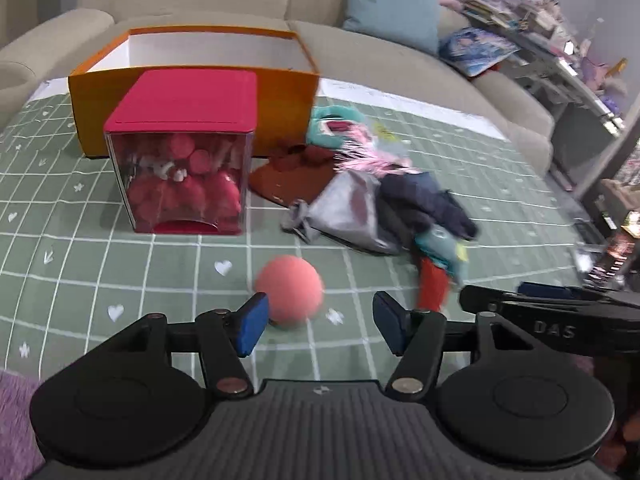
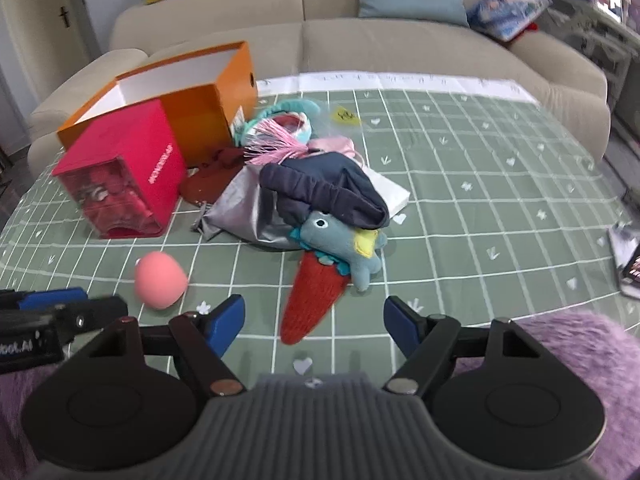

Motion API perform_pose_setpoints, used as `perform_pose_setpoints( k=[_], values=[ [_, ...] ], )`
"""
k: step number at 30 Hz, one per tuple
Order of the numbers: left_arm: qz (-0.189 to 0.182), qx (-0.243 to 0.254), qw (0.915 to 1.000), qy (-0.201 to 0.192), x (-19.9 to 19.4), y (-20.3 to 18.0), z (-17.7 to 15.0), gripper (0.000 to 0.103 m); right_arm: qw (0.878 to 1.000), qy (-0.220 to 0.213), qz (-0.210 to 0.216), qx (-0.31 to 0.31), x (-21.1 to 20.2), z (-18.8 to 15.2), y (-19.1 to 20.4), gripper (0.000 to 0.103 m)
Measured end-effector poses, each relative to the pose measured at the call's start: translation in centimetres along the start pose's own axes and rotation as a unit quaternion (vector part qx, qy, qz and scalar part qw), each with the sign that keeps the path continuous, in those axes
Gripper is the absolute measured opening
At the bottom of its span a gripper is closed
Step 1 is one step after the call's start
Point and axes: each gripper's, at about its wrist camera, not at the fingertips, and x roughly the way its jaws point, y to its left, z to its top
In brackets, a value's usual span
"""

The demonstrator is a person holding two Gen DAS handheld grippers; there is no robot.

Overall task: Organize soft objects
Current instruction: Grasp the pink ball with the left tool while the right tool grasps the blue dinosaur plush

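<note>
A pink soft ball (image 1: 290,291) lies on the green grid tablecloth, just in front of my open left gripper (image 1: 318,328), nearer its left finger; it also shows in the right wrist view (image 2: 160,280). My right gripper (image 2: 314,326) is open and empty, with the tip of a red knitted carrot (image 2: 310,300) between its fingers. A blue plush toy (image 2: 340,244) lies against the carrot's top. Behind them sit dark blue cloth (image 2: 328,192), a silver pouch (image 2: 244,212) and a pink tassel (image 2: 276,144). An open orange box (image 1: 192,76) stands at the back.
A clear case with a red lid (image 1: 184,160), full of red items, stands before the orange box. A teal headband (image 1: 332,126) and dark red cloth (image 1: 288,176) lie beside it. A beige sofa (image 2: 400,48) with cushions runs behind the table. Purple fluffy fabric (image 2: 580,344) is at the near edge.
</note>
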Motion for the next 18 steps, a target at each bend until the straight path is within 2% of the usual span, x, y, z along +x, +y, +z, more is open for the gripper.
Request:
perform_pose_setpoints(
  k=[3,9,13,18],
  values=[
    [0.013,0.009,0.9999,0.001,2.0,-0.2,0.3,0.074,1.0,0.002,-0.004,0.015,1.9,0.6,-0.1,0.076],
    [0.034,0.019,0.9992,0.009,4.7,-0.1,0.4,0.074,0.999,-0.004,-0.015,0.045,5.2,1.3,-0.6,0.086],
    [0.051,0.024,0.9984,0.005,5.6,0.6,0.3,0.068,0.999,-0.009,-0.026,0.037,6.7,1.7,-0.4,0.087],
    [0.067,0.024,0.9974,0.008,6.3,1.2,-0.1,0.06,0.998,-0.007,-0.013,0.054,8.2,1.9,-1.0,0.086]
  ],
)
